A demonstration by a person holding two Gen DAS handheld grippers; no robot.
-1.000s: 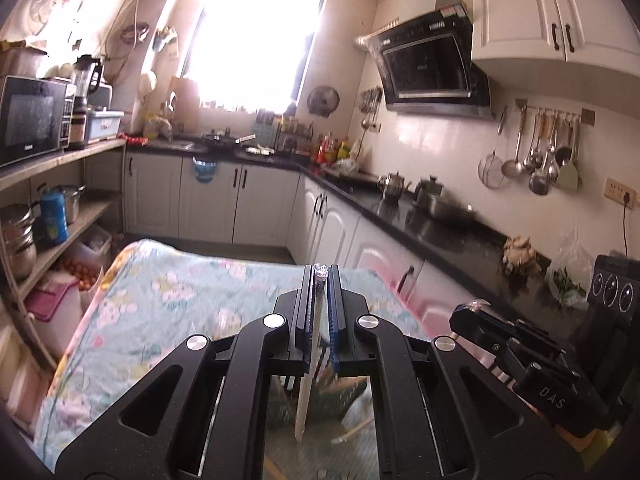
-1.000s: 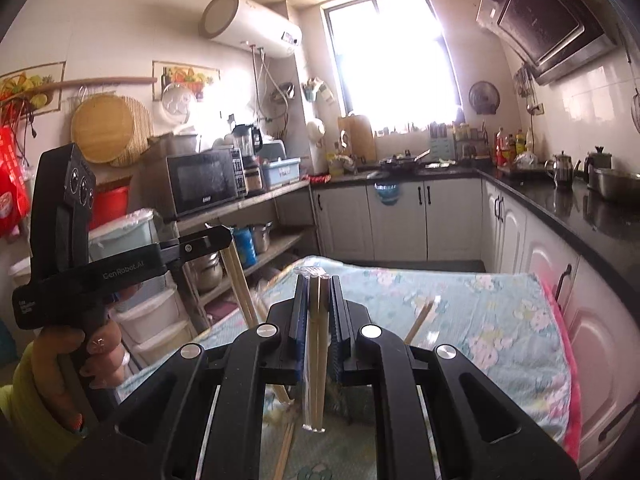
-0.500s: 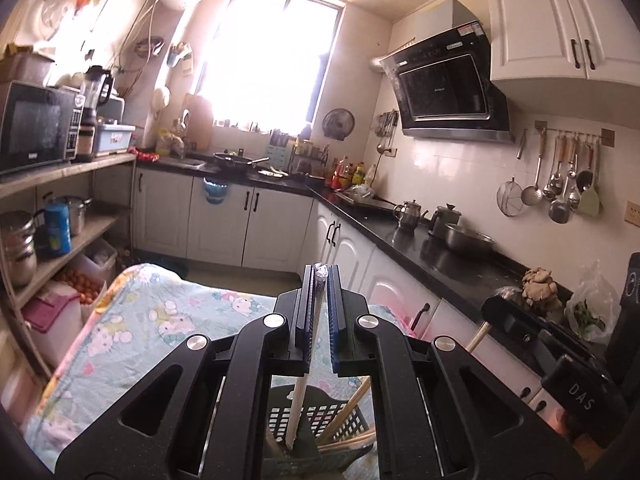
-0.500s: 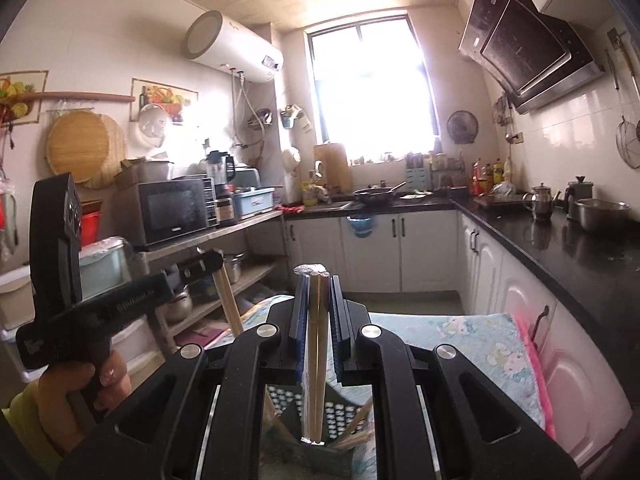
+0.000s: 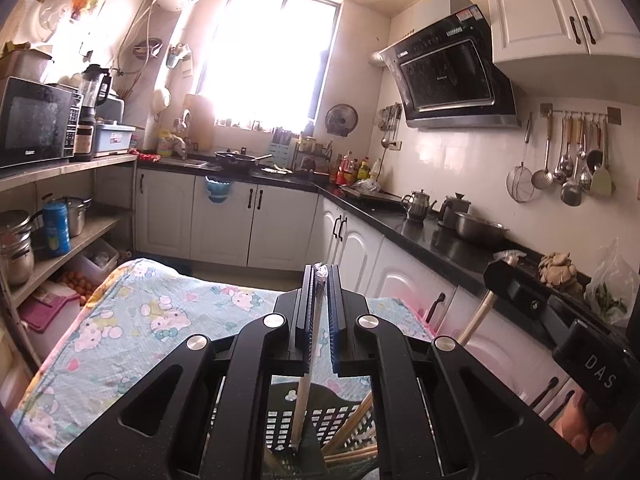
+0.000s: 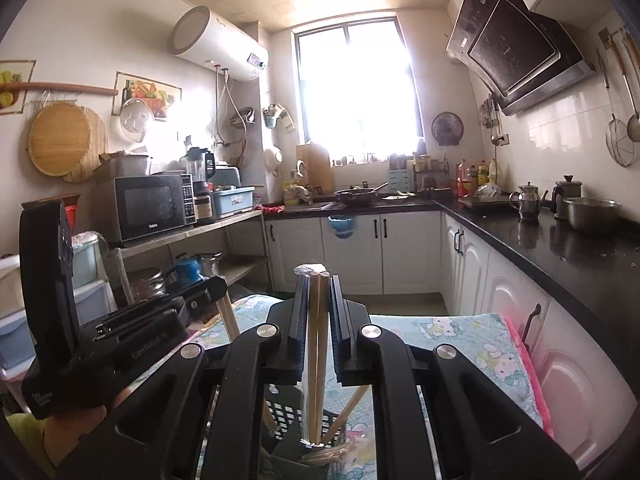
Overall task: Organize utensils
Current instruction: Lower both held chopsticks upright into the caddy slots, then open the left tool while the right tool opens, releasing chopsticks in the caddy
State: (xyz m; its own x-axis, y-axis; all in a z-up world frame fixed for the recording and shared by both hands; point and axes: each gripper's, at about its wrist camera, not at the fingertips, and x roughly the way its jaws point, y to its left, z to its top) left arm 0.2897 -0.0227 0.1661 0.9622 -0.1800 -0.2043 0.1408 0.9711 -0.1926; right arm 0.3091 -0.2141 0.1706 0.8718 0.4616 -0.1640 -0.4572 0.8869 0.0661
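Over a table (image 5: 120, 332) under a cartoon-print cloth, the left gripper (image 5: 319, 280) pinches one wrapped chopstick (image 5: 306, 384) at lower centre, above a dark slotted basket (image 5: 320, 420); the right gripper (image 6: 319, 280) clamps a wrapped chopstick pair (image 6: 314, 360) over it.

Left gripper (image 5: 319, 280) upright, jaws clamped narrow. Right gripper (image 6: 316, 284) upright just beside it, jaws likewise clamped narrow.
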